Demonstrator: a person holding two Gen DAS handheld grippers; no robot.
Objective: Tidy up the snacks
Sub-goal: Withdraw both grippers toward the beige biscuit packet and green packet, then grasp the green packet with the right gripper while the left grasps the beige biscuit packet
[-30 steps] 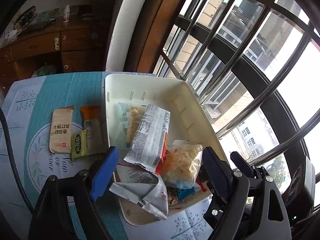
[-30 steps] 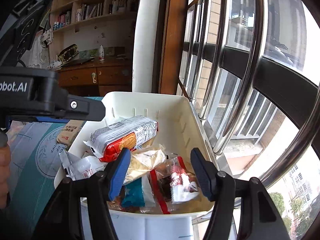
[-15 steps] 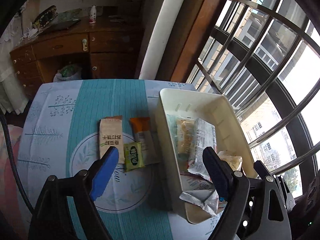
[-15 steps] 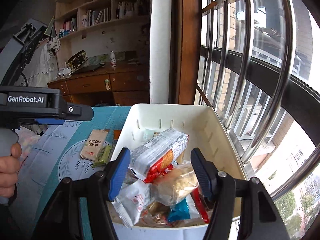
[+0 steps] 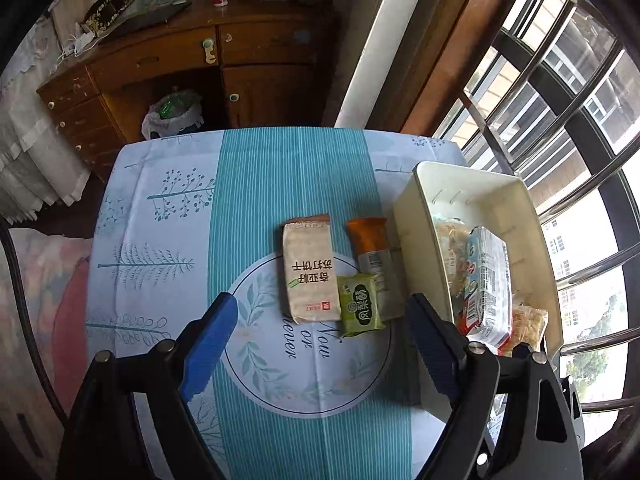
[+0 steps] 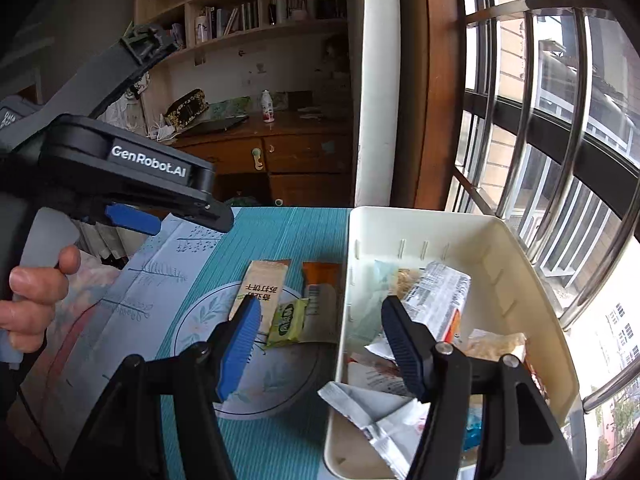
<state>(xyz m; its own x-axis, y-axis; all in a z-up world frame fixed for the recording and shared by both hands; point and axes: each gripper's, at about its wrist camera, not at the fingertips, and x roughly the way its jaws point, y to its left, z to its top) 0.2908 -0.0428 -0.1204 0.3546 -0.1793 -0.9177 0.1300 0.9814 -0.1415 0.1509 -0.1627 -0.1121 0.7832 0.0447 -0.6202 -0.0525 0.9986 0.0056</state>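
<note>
i had both claws empty: left gripper (image 5: 320, 338) jaws wide, right gripper (image 6: 320, 334) jaws apart. three packets (image 5: 332, 270) lay on tablecloth (image 5: 256, 184) beside bin (image 5: 404, 220). step, i judged: reaching packets. next: lower, straddle green packet (image 5: 360, 310), close.

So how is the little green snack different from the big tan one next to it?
The green snack is small and nearly square; the tan snack is much bigger and longer. The green snack's wrapper is bright green with a round logo; the tan snack's is plain beige with dark writing and a little red mark. The green snack lies partly on the orange snack; the tan snack lies straight on the tablecloth. Both are sealed, flat, and outside the white bin.
</note>
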